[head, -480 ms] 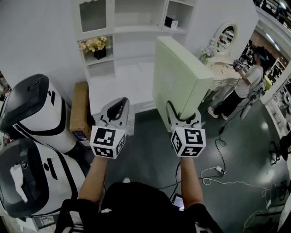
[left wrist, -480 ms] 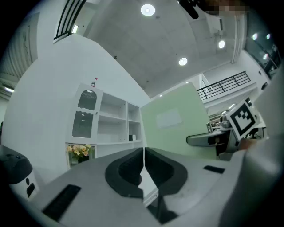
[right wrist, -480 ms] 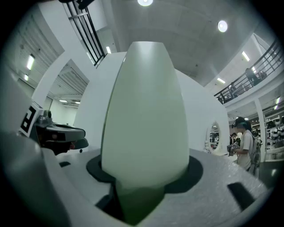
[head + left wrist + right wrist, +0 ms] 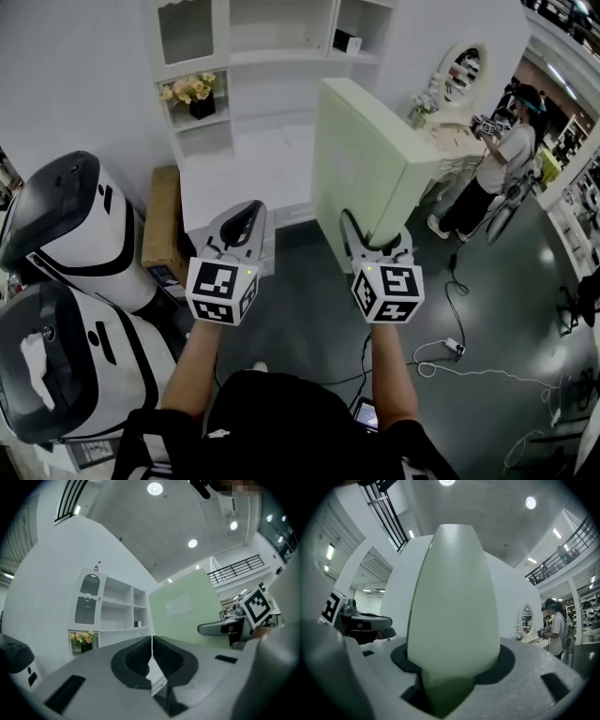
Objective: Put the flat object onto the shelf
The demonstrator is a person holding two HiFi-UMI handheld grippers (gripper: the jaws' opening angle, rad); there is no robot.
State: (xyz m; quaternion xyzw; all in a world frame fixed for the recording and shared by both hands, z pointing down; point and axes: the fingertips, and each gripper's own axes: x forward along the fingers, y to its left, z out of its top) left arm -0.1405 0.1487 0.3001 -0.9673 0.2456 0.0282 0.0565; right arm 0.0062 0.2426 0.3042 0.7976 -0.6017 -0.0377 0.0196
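Two claws: left gripper (image 4: pixel 246 214) clenched on nothing; right gripper (image 4: pixel 375 246) clamped on the near edge of the pale green flat panel (image 4: pixel 370 150), held on edge out in front.
Progress: panel's picked up but not on the tall white shelf unit (image 4: pixel 281 58) yet, so I reckon the carry and the placing are both left.
Edges: white rounded machines (image 4: pixel 66 234) and a brown cardboard box (image 4: pixel 164 216) crowd the left side.
Room: open dark grey floor (image 4: pixel 300 319) ahead; white floor cable (image 4: pixel 454 350) and a person (image 4: pixel 497 169) off to the right.
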